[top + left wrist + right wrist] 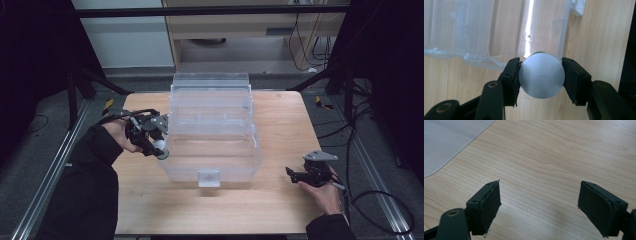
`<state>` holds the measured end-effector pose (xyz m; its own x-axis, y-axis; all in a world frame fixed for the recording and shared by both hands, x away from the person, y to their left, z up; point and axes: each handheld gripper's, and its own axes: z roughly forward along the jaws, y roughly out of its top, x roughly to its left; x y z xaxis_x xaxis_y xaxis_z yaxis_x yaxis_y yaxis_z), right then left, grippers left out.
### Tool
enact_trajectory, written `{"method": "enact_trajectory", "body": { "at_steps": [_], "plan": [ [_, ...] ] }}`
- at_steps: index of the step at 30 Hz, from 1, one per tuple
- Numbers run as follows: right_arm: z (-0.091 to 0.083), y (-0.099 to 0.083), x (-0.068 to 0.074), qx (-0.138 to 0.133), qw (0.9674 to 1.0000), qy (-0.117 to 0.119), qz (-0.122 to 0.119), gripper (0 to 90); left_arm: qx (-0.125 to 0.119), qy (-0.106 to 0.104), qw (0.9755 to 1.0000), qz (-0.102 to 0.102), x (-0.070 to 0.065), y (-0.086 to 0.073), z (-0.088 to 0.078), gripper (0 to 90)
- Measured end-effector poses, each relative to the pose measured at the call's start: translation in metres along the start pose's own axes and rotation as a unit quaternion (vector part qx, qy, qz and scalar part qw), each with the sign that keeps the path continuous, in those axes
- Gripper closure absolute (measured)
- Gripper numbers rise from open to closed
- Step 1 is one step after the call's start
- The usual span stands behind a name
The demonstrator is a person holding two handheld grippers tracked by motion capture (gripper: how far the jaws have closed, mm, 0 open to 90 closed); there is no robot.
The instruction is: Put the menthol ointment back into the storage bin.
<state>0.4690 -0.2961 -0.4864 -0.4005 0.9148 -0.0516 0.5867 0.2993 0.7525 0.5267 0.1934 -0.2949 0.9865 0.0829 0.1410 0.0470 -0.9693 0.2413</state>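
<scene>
Wooden table [280, 200] first, pale grain, bare along its near edge. On its middle, a large clear plastic box [212, 130], open at the top, with ribbed walls and a small latch tab at the near side; probably stiff but thin, light, easy to shove.

At the box's left wall, the left gripper [159, 148], held in a hand [120, 136] with a dark sleeve. Clamped on a small round grey object [541, 76], one jaw at each side of its widest part, a sliver of green showing at the far end. Smooth and matte by the look of it, likely rigid and light; rounded face liable to slip, so best pinched across the middle, as here. Held above the table just beside the box's edge.

At the near right, the right gripper [541, 207], jaws wide apart, holding nothing, low over bare wood.

No brand, label or readable writing anywhere.
</scene>
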Motion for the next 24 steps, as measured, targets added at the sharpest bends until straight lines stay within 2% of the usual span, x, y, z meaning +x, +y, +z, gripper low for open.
{"method": "enact_trajectory", "body": {
  "at_steps": [9, 24],
  "plan": [
    [0.0, -0.001, -0.001, -0.001, 1.0, 0.003, 0.001, 18.3, 0.012, -0.01, 0.9998, 0.008, 0.005, 0.007, 0.015, 50.2],
    [0.002, -0.002, 0.001, 0.003, 1.0, 0.002, -0.001, 18.3, 0.016, -0.024, 0.9996, 0.008, 0.012, 0.004, 0.037, 50.2]
  ]
}}
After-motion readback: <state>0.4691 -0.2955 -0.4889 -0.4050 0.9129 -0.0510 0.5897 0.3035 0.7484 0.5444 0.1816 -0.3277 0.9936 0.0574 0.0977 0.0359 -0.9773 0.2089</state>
